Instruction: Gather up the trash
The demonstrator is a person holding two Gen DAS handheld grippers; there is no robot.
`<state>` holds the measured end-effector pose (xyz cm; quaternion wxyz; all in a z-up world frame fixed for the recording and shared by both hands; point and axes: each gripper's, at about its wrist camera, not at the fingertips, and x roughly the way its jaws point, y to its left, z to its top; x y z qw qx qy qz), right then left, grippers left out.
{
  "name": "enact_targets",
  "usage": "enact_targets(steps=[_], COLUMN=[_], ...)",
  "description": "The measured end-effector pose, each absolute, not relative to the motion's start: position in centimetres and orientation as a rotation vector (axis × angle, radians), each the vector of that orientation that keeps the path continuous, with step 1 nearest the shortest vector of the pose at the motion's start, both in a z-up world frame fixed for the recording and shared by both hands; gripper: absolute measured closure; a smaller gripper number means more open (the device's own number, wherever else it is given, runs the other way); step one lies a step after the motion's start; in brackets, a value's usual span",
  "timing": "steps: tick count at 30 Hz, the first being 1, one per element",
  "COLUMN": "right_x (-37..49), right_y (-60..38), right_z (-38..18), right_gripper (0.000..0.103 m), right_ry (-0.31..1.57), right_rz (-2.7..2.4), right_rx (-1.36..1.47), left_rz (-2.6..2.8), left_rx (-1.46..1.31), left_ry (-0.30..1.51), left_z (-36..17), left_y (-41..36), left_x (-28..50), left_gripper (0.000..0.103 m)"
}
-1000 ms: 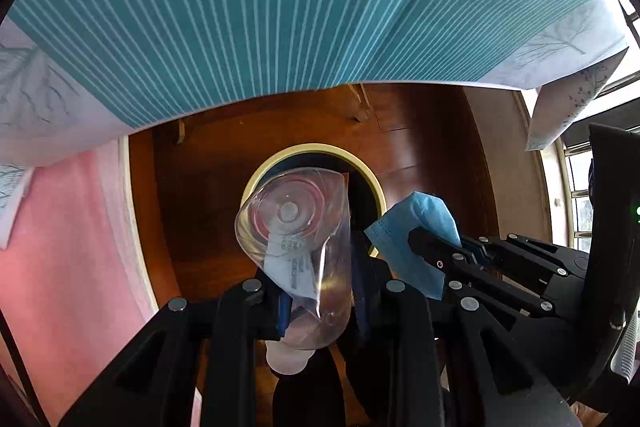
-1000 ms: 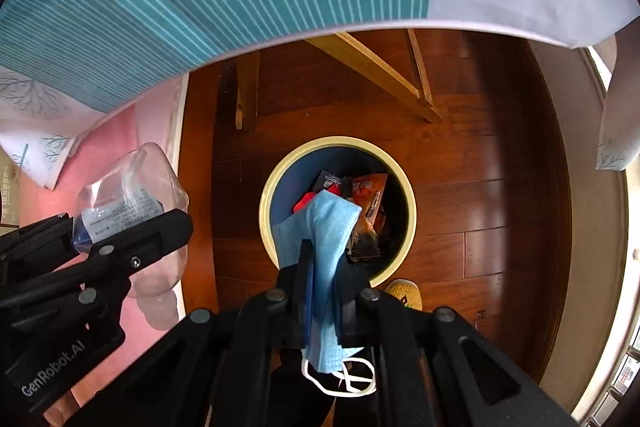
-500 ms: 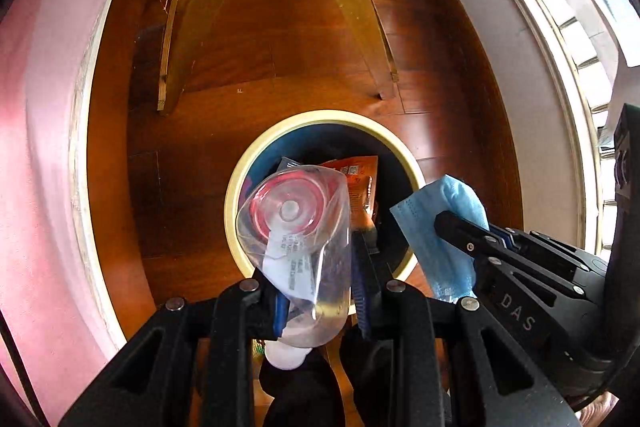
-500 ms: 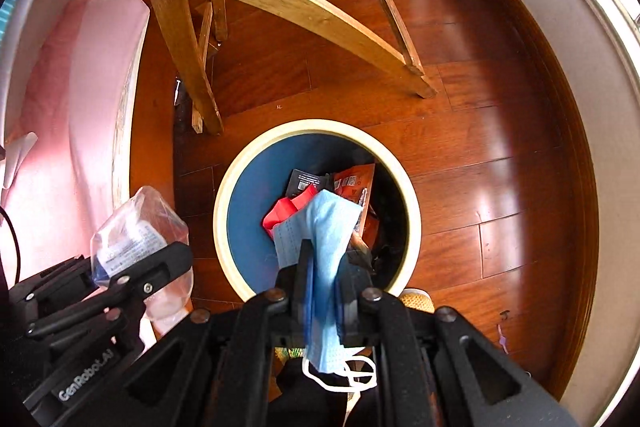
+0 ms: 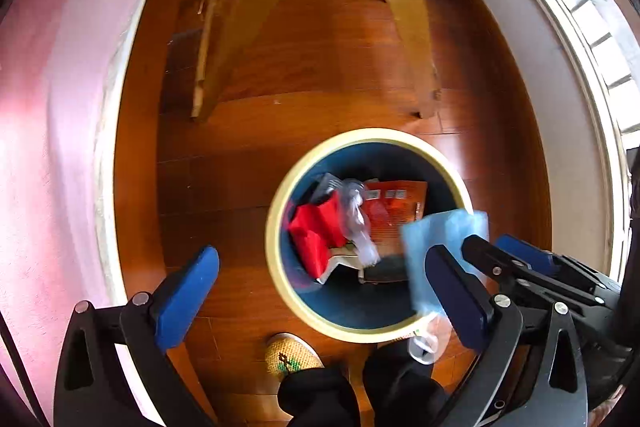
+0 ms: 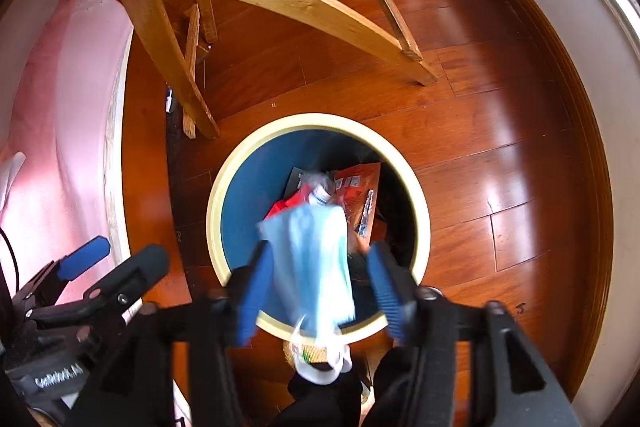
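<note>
**Entry: double drop over the bin**

Changed since the earlier frames: both grippers have come lower over the bin (image 5: 276, 227); the bottle (image 5: 354, 215) has left the left gripper (image 5: 320, 291) and the mask (image 6: 310, 263) hangs loose.

- Left gripper: jaws opening, now wide apart, nothing between them. It sits partly off the bin's near-left rim.
- Bottle: clear plastic, blurred, inside the bin among a red wrapper (image 5: 316, 235) and an orange packet (image 5: 394, 205). Whether it has settled cannot be told.
- Right gripper (image 6: 320, 287): jaws opening, pads clear of the mask, which is between them and blurred.
- Mask: blue, its lower end and ear loop near the bin's near rim, above a slipper (image 5: 290, 357) on the floor (image 6: 500, 155).

Handling notes, as judgement: the mask is light and may drift or catch a pad by its loop; the right gripper is best kept over the bin's middle, jaws fully parted, until the mask clears. Neither gripper should lift sideways across the rim. Afterwards, a check is advised that nothing landed beside the slipper.
</note>
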<state>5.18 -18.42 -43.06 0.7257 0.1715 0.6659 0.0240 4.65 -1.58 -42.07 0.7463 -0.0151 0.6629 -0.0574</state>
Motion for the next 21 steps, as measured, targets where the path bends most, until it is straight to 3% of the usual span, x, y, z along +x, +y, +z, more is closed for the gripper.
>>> enact_targets(steps=[21], right_x=[4.6], right_y=[-18.1], right_z=[-39.6], right_gripper=[0.049], right_ry=[1.409], right_rz=[0.026], right_rx=[0.322], left_rz=[-0.096], left_rx=[-0.059], left_ry=[1.405], left_z=[-37.9], left_y=[-0.1], left_x=[3.7], left_gripper=[0.001])
